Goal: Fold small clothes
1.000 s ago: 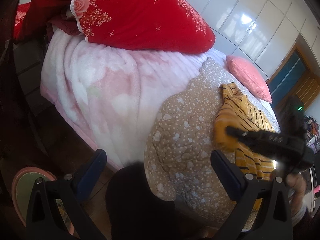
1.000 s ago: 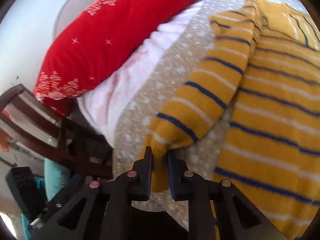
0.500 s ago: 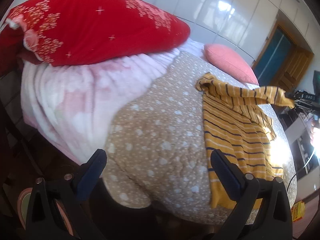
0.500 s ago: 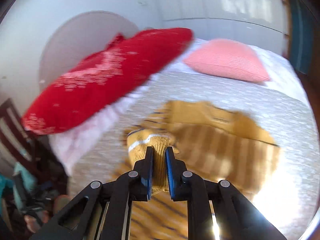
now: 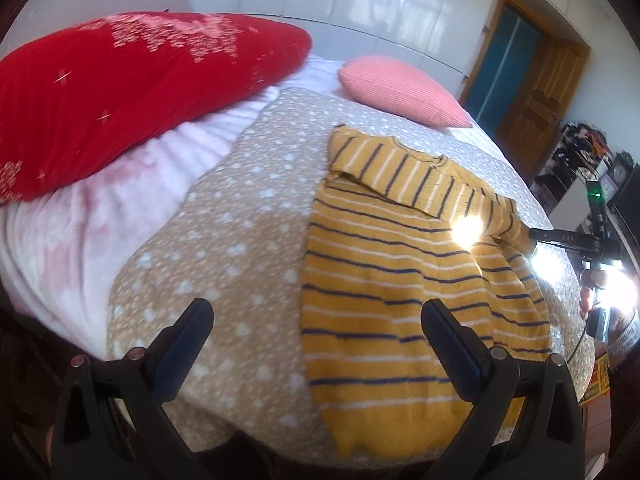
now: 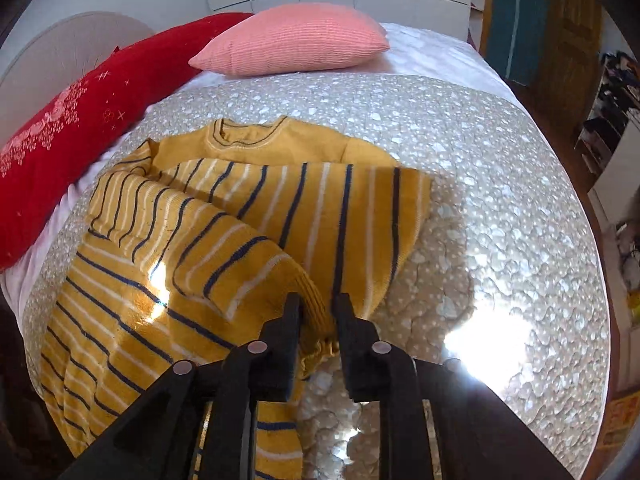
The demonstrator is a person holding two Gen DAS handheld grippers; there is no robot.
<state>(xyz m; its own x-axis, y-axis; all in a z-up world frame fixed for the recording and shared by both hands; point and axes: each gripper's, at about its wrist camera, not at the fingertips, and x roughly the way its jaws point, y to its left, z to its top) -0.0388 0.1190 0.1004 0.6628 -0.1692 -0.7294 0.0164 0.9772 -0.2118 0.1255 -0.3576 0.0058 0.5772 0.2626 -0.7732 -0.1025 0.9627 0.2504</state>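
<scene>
A small yellow sweater (image 5: 404, 292) with navy and white stripes lies flat on the beige dotted quilt (image 5: 240, 216). One sleeve (image 6: 208, 236) is folded across the chest toward the right side. My right gripper (image 6: 316, 304) is shut on that sleeve's cuff (image 6: 316, 320), low over the sweater's right edge; it also shows in the left wrist view (image 5: 536, 236). My left gripper (image 5: 316, 320) is open and empty, hovering above the sweater's lower left part near the bed's front edge.
A large red pillow (image 5: 120, 92) lies at the left on a pink-white blanket (image 5: 80, 232). A pink pillow (image 5: 396, 92) sits at the head of the bed. A wooden door (image 5: 536, 92) and cluttered shelves (image 5: 580, 152) stand to the right.
My right gripper has carried the sleeve cuff across the sweater from its left side to its right side and lowered it. My left gripper has moved up and right over the bed.
</scene>
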